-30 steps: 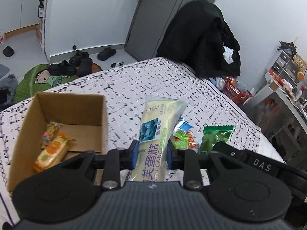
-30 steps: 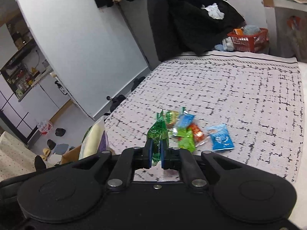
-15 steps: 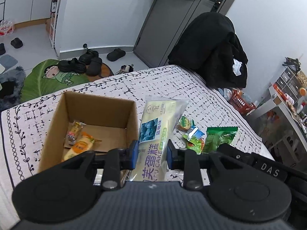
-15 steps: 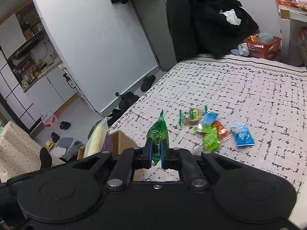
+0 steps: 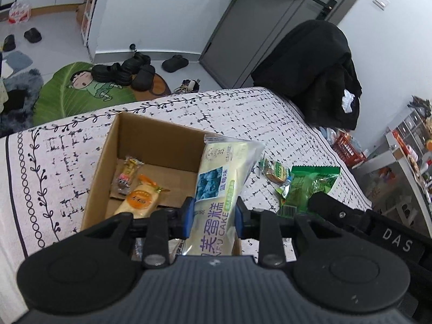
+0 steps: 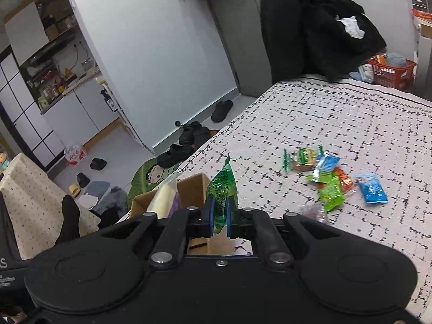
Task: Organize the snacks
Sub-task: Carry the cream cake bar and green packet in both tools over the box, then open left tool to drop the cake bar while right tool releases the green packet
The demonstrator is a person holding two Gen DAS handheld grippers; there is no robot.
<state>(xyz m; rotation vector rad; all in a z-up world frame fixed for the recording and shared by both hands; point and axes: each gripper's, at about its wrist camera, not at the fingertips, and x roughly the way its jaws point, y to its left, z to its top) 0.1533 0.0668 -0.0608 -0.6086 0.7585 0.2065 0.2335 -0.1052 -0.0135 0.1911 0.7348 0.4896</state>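
Box [image 5: 151, 145] now nearer; left hand-held gripper [image 5: 213, 217] clamps "FU CAKE" packet [image 5: 218, 189]; right hand-held gripper [image 6: 218, 216] pinches green packet [image 6: 222, 189].

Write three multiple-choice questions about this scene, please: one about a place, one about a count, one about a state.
1. Where is the cardboard box?
A. on the floor
B. on the patterned bed cover
C. on a shelf

2. How many snack packets lie in the box in the left wrist view?
A. two
B. five
C. none

3. What is the right gripper doing?
A. standing open and empty
B. pinching a green packet
C. gripping a shoe

Answers:
1 B: the bed cover surrounds the box.
2 A: a small dark packet and an orange-labelled packet.
3 B: its pads press the green packet.
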